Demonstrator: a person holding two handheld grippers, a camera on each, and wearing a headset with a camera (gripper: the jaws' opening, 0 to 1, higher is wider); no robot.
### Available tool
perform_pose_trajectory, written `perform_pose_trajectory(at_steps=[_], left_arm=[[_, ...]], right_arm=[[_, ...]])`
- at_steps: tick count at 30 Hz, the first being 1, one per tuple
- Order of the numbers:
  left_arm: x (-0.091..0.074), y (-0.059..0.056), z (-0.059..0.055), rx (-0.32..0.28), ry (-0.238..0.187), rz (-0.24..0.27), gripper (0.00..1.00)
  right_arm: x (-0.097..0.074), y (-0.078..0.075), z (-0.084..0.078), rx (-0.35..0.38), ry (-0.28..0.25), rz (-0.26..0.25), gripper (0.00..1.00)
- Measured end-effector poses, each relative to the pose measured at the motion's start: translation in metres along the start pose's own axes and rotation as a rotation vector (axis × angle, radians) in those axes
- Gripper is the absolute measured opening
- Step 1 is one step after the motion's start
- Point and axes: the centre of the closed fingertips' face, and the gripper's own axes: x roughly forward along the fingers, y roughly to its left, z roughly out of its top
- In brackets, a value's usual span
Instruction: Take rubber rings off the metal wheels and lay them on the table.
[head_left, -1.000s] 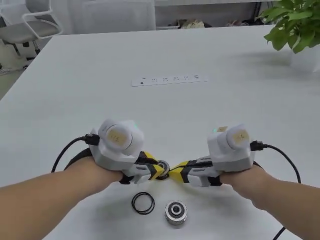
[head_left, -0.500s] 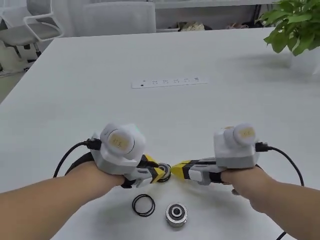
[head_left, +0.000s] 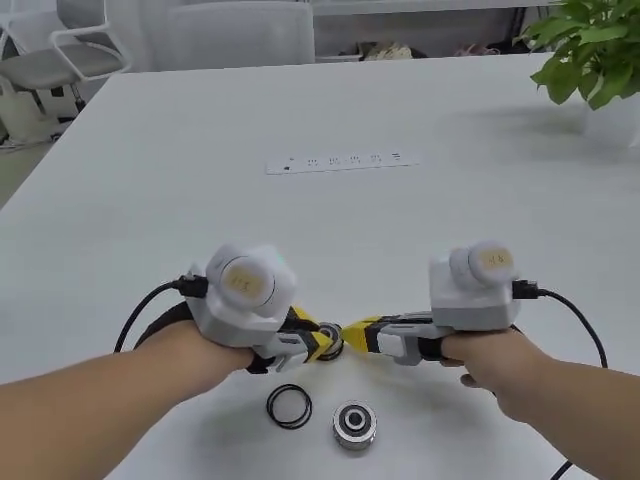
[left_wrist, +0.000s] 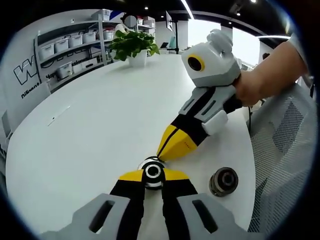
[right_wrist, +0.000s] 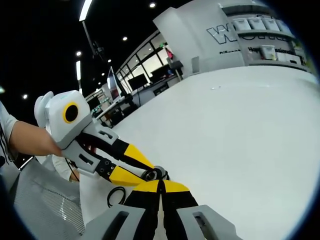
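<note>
Metal wheel (left_wrist: 152, 171) clamped at the left gripper's (left_wrist: 151, 178) tips, right gripper (right_wrist: 161, 184) meeting it.
The right jaws are pressed together against the wheel's rim; whether they nip the rubber ring (left_wrist: 152, 161) is unclear. Best hold the wheel firm and peel away from the left gripper, steadily.

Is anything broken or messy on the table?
No, nothing stands out. The rings lie flat beside a bare wheel on the table. The left tongs grip a second wheel, and the shut right tongs point at it.
</note>
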Motion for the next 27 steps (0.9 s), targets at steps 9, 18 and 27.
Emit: perform_pose_trajectory(at_steps=[9, 18, 27], left_arm=[[0.000, 0.000, 0.000, 0.001, 0.001, 0.001, 0.08], [0.000, 0.000, 0.000, -0.002, 0.000, 0.003, 0.08], [0.000, -0.001, 0.000, -0.003, -0.005, 0.003, 0.08]], right_arm=[[0.001, 0.002, 0.001, -0.025, 0.005, 0.006, 0.00], [0.006, 0.010, 0.002, -0.016, -0.002, 0.029, 0.00], [0.006, 0.011, 0.003, 0.010, -0.013, 0.038, 0.00]])
